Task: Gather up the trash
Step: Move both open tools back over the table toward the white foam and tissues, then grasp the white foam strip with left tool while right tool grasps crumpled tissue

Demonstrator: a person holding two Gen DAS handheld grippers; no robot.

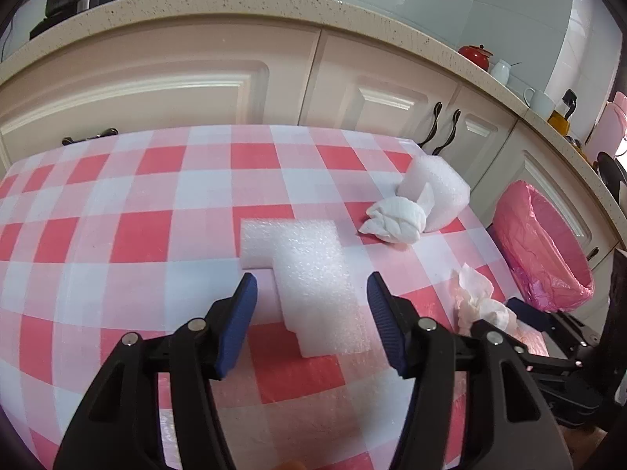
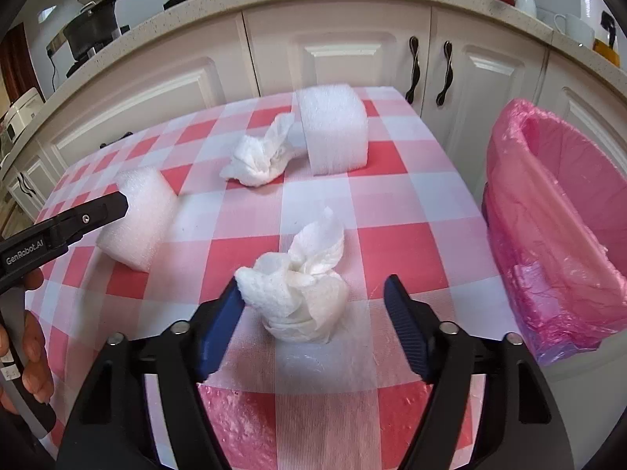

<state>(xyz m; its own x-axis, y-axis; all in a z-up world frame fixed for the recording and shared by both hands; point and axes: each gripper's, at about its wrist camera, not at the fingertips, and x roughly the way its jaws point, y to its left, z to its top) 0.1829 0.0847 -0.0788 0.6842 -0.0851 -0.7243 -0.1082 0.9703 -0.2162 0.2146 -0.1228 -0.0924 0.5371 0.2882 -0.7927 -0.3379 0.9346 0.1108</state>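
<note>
An L-shaped white foam piece [image 1: 309,270] lies on the red-and-white checked tablecloth [image 1: 149,235]. My left gripper [image 1: 312,284] is open and straddles it, with both blue pads a little clear of its sides. In the right wrist view the same foam piece [image 2: 137,219] shows at the left, with one black finger [image 2: 106,209] of the left gripper beside it. My right gripper [image 2: 313,288] is open around a crumpled white tissue [image 2: 298,297]. Its left pad is at the tissue's edge and its right pad stands apart.
A second crumpled tissue [image 2: 258,160] and a larger foam block [image 2: 335,129] lie farther back on the table. A bin lined with a pink bag [image 2: 556,227] stands off the table's right edge. Cream cabinets [image 2: 345,51] and a counter run behind. A person's hand [image 2: 33,337] holds the left gripper.
</note>
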